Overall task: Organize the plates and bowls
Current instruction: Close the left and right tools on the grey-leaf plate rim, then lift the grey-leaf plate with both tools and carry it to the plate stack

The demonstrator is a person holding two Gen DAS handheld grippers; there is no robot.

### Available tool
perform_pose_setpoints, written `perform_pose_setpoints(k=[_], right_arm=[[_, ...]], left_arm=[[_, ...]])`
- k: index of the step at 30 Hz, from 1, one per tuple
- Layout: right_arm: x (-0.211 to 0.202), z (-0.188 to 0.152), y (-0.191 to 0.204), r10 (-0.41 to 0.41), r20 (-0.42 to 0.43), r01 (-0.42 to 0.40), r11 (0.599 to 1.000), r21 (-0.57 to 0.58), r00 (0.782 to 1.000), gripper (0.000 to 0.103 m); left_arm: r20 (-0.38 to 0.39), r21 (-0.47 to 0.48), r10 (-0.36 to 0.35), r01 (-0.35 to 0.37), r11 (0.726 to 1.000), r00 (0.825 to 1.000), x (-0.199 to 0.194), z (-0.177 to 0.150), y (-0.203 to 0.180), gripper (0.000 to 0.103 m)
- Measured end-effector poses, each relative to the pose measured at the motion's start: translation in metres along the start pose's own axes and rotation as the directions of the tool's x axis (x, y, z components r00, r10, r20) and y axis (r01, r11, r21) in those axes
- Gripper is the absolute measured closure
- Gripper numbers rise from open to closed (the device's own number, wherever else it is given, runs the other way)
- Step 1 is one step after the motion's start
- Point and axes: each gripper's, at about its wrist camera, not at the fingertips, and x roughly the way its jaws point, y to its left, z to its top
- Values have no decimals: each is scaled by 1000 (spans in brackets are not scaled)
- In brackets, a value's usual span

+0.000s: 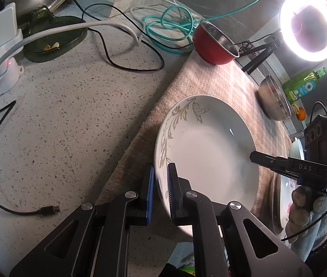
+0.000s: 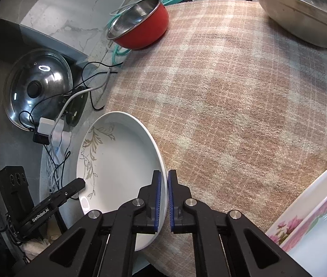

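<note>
On the checked cloth, I hold the white plate (image 1: 206,152) by two opposite rims.

My left gripper (image 1: 161,184) pinches the near rim between its jaws, and my right gripper (image 2: 164,198) has its jaws pressed onto the far rim. I judge the plate stiff, glazed, slippery and breakable, fairly heavy; the rim is the only grip, so I'd lift level. The red bowl (image 1: 214,43) and steel bowl (image 1: 274,98) stand well apart.
</note>
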Motion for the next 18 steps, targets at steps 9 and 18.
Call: perform_pose_setpoints(k=[9, 18], right_arm=[[0, 1, 0, -11, -3, 11, 1000, -1, 1000, 98], [0, -1, 1, -9, 4, 9, 1000, 10, 1000, 98]], left_arm=[[1, -13, -5, 5, 1000, 1000, 1, 0, 1, 94], [7, -37, -13, 13, 999, 1000, -2, 1, 4, 94]])
